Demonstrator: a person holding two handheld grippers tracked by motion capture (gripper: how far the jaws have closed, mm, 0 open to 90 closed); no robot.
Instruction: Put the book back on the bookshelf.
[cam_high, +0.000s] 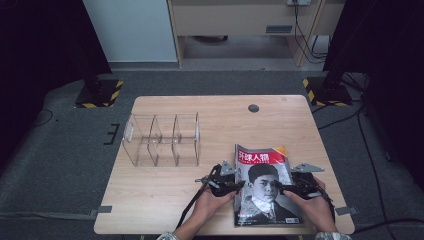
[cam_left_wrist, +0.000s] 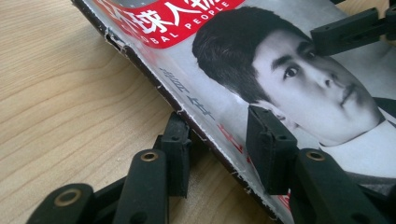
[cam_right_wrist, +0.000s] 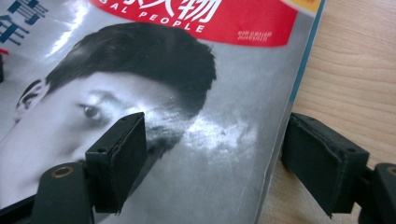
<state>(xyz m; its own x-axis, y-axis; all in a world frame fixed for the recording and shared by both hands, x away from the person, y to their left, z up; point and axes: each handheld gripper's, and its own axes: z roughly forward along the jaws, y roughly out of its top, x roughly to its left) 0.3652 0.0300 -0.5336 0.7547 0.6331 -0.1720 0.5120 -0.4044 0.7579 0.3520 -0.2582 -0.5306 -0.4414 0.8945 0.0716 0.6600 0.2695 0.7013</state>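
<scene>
Straddling opposite long edges of one glossy magazine with a red title banner and a black-and-white portrait cover (cam_high: 263, 187), both tongs sit at the near edge of the light wooden table (cam_high: 165, 200).

Left gripper (cam_high: 227, 186): jaws spread, one below the spine edge on the table side, one over the cover. In the left gripper view the magazine (cam_left_wrist: 280, 93) has its spine edge lifted slightly off the wood, running diagonally between the two jaws. Not yet pinched as far as can be judged; a gap shows on both sides.

Right gripper (cam_high: 295, 189): jaws also spread, one resting over the cover, the other just outside the open page edge, on the wood side. The right gripper view shows the magazine (cam_right_wrist: 210, 154) edge between them, no clamp visible.

Key relation: the magazine's long axis runs near-to-far, away from the person, title banner at the far end. Each gripper comes in from its own side across the short axis, so both are equally near; the likely move is a two-sided grip on the long edges.

Farther off, left of centre: one clear acrylic divided organiser rack (cam_high: 162, 140), well apart from the magazine. Its upright dividers form roughly three slots; exact count is hard to tell.

Count: one magazine, one rack, two grippers, two hands.
</scene>
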